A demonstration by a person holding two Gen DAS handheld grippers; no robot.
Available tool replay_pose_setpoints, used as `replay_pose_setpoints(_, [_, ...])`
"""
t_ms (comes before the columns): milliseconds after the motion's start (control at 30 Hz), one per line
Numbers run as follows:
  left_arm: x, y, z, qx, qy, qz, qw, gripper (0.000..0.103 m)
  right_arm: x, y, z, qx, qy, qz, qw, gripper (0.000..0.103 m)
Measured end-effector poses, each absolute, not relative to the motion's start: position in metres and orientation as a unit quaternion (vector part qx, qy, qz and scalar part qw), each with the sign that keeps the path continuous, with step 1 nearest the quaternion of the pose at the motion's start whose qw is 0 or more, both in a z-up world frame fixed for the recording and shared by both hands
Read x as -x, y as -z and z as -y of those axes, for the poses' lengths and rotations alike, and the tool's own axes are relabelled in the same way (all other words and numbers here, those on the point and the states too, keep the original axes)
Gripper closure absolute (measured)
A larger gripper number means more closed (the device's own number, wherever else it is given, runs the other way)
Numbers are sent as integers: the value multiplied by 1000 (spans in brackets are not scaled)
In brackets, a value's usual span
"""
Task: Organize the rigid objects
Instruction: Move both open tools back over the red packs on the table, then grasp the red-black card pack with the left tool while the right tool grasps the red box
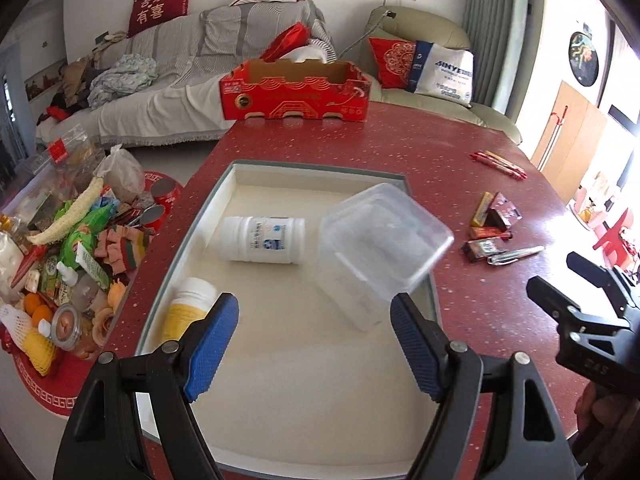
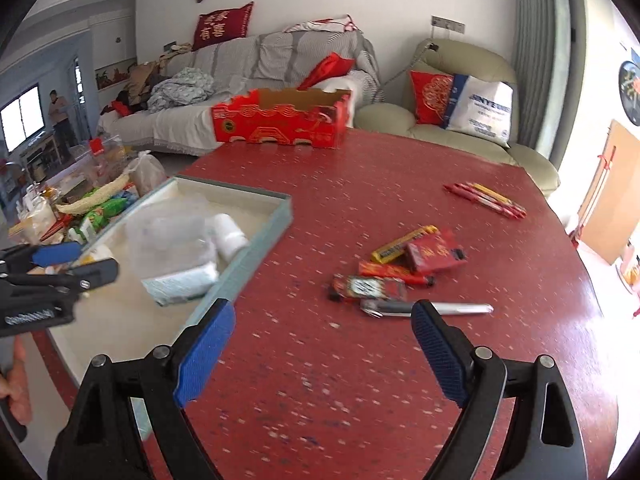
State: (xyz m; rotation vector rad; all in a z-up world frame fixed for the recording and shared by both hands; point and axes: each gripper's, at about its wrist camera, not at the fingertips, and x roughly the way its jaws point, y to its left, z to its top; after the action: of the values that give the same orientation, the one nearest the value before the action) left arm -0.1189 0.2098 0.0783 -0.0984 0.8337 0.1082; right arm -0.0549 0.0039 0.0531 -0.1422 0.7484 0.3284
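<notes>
Right gripper [image 2: 322,344] was spread wide, empty | your silver pen [image 2: 430,309] lay just ahead on the worktop [image 2: 320,400], long axis crosswise to its fingers | left gripper [image 1: 314,344], also released, hung over the tray [image 1: 280,420], farther off.

Your left wrist view looks down close over the shallow tray [image 1: 240,172], facing the red box [image 1: 296,92] at the bench's far edge. Your right wrist view sits just right of that tray [image 2: 256,248], lower over the bench [image 2: 360,360], facing the same way. Both share the tray, the red box [image 2: 280,124] and the sofa [image 1: 180,56] behind it.
</notes>
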Motion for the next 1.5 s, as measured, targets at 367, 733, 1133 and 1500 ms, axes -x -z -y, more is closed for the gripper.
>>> replay_pose_setpoints(367, [77, -62, -61, -5, 83, -428, 900, 22, 26, -28, 119, 20, -46, -393, 918, 12])
replay_pose_setpoints(733, [0, -15, -47, 65, 38, -485, 871, 22, 25, -22, 126, 4, -78, -400, 913, 12])
replay_pose_setpoints(1133, [-37, -13, -40, 68, -8, -478, 876, 21, 21, -20, 134, -27, -92, -406, 909, 12])
replay_pose_setpoints(1500, [-35, -6, -37, 23, -39, -461, 886, 21, 17, -16, 125, -10, -99, -420, 902, 12])
